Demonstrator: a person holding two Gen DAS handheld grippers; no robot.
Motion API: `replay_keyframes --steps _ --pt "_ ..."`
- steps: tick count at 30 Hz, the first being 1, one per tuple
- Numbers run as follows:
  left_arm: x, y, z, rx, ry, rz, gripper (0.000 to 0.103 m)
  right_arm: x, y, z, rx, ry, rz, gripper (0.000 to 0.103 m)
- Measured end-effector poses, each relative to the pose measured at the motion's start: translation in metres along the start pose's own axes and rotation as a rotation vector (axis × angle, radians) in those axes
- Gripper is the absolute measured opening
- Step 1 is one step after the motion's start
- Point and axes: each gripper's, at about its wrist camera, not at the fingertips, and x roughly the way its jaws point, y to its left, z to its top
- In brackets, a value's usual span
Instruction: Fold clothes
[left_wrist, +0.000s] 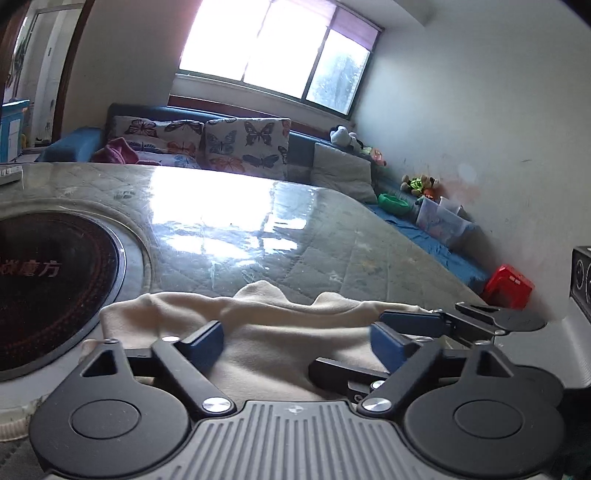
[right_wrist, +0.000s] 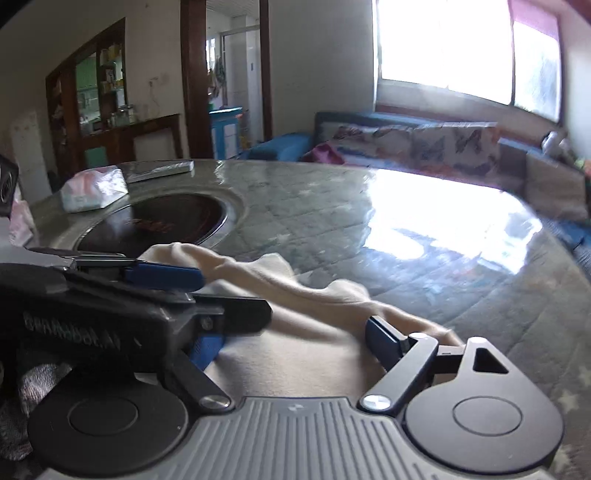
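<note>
A cream garment (left_wrist: 280, 332) lies crumpled on the near part of a round, glossy quilted table (left_wrist: 295, 236). My left gripper (left_wrist: 297, 343) stands open just above it, and the cloth runs between the blue pads without being pinched. In the right wrist view the same cream garment (right_wrist: 314, 332) lies under my right gripper (right_wrist: 295, 345), which is open too, its left finger partly hidden. The left gripper (right_wrist: 207, 295) reaches in from the left there, close beside the right one, also open over the cloth.
A dark round hob (left_wrist: 48, 288) is set into the table left of the garment. A tissue pack (right_wrist: 92, 192) and a flat silver item (right_wrist: 159, 170) lie at the far edge. Behind are a sofa with butterfly cushions (left_wrist: 247, 144), a plastic box (left_wrist: 443, 221) and a red stool (left_wrist: 509, 284).
</note>
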Motion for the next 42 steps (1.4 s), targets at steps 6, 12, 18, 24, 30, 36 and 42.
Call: replay_keyframes --steps 6,12,18,24,30,36,42 --pt "0.0007 0.0028 -0.0003 -0.013 0.002 -0.023 0.097 0.0032 -0.0072 0.0006 0.033 0.017 0.018 0.101" --pt "0.0055 -0.0024 -0.0008 0.003 0.015 -0.026 0.103 0.0061 -0.0007 0.0007 -0.001 0.034 0.005 0.103" --pt "0.0065 -0.0038 -0.0013 0.004 0.018 -0.022 0.103 0.0065 -0.0002 0.0002 -0.006 0.04 0.002 0.103" --pt "0.0065 -0.0053 -0.0002 0.002 0.021 -0.022 0.103 0.0078 0.0001 0.0007 -0.006 0.043 0.003 0.103" --pt "0.006 -0.0048 -0.0007 0.002 0.02 -0.021 0.103 0.0078 0.0009 0.0 -0.011 0.045 -0.001 0.103" --pt "0.0067 -0.0055 -0.001 0.004 0.021 -0.018 0.103 0.0075 0.0005 0.0 -0.011 0.046 0.0 0.103" --pt "0.0065 -0.0057 -0.0012 0.005 0.021 -0.015 0.103 0.0081 0.0014 0.0002 -0.012 0.047 -0.001 0.103"
